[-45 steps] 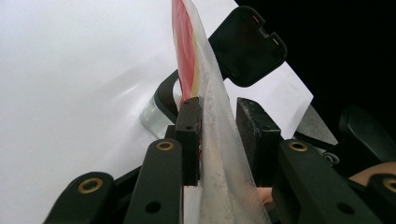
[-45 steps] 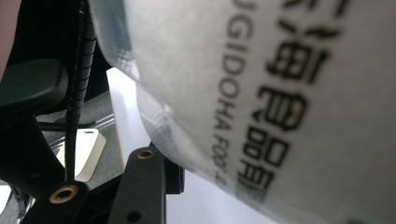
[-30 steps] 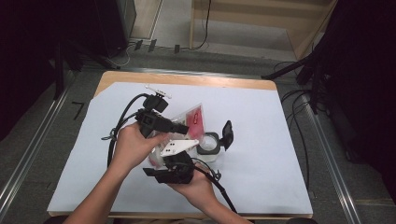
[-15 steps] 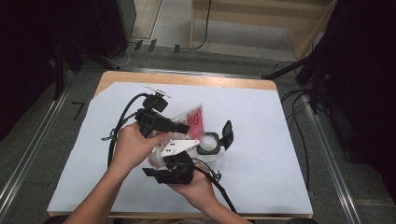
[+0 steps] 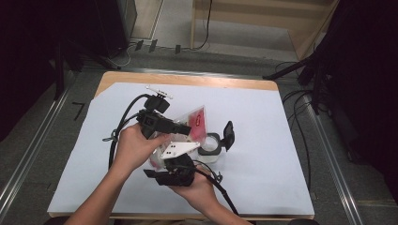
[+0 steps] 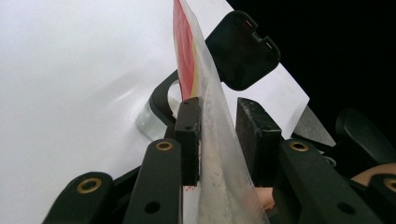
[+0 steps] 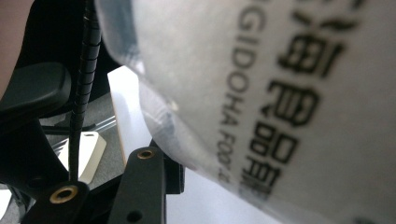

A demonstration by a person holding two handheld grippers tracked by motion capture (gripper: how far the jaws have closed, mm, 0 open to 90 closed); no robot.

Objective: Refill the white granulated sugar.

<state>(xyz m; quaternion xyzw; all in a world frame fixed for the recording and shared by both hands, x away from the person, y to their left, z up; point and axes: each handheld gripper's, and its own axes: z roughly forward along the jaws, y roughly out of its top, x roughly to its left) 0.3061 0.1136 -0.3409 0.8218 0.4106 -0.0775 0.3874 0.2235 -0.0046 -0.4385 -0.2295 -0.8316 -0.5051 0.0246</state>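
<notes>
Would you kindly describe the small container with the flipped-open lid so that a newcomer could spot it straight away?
Start at the white sheet covering the wooden table, then go to the two hands meeting near its middle. Just right of the translucent plastic bag with a red patch stands the small clear round jar with a black rim. Its black hinged lid standing open marks it out.

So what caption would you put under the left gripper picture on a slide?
The left gripper pinches a translucent bag edge-on above an open-lidded clear jar on the white table cover.
</notes>
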